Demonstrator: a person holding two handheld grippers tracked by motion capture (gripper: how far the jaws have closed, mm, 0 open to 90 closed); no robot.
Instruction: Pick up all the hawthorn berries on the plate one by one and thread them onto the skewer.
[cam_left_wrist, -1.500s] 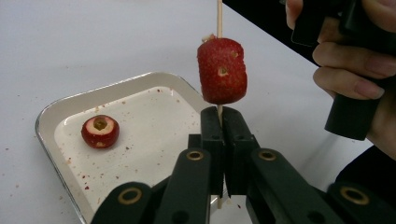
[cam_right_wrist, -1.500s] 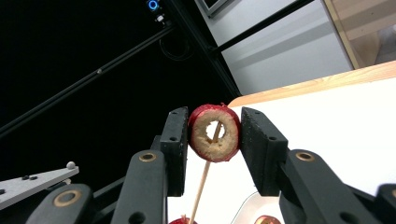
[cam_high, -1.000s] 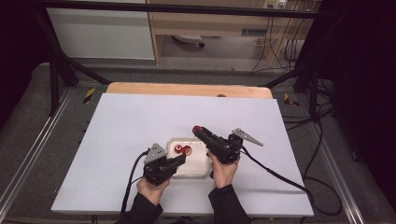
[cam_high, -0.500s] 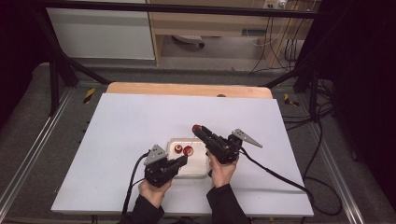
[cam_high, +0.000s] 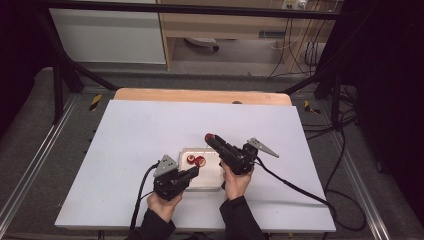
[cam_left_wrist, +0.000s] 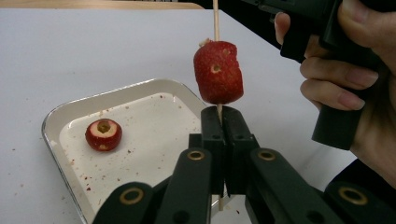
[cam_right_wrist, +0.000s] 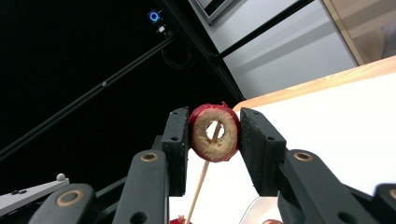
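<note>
- Skewer (cam_left_wrist: 215, 18), a thin wooden stick, stands upright in the left gripper view, passing through a red cored fruit (cam_left_wrist: 218, 71) just above the left gripper (cam_left_wrist: 222, 122), whose jaws are pressed together on the stick.
- Behind it in that view, a white tray (cam_left_wrist: 60, 116) on the white table (cam_left_wrist: 70, 51) holds one red fruit piece (cam_left_wrist: 103, 135) with a hollow centre and scattered red flecks; a hand (cam_left_wrist: 359, 79) grips the other tool at the right.
- Right gripper view: the right gripper (cam_right_wrist: 214, 135) pinches a red-skinned fruit ring (cam_right_wrist: 214, 133) between its jaws, the stick running through the ring's hole.
- High view: the tray (cam_high: 212, 181) lies between both grippers, two red pieces (cam_high: 195, 160) inside it.
</note>
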